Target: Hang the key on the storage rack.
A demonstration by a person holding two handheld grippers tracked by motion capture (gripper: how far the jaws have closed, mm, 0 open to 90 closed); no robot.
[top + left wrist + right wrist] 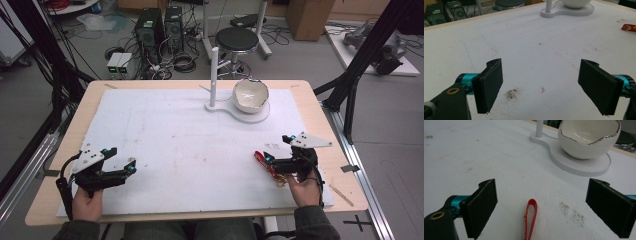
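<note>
on the white mat [190, 145], both grippers sat wide open, gripping nothing. red loop [531, 216] lay between right gripper [549, 207] jaws; left gripper [546, 86] over bare mat.

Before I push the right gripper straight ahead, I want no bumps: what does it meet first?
The red loop lies between the open right gripper; farther on, probably the white bowl on its stand.

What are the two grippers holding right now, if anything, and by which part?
Nothing. The left gripper stands open over bare white table. The right gripper is open too; the red strap lies on the table between its jaws, ungripped.
</note>
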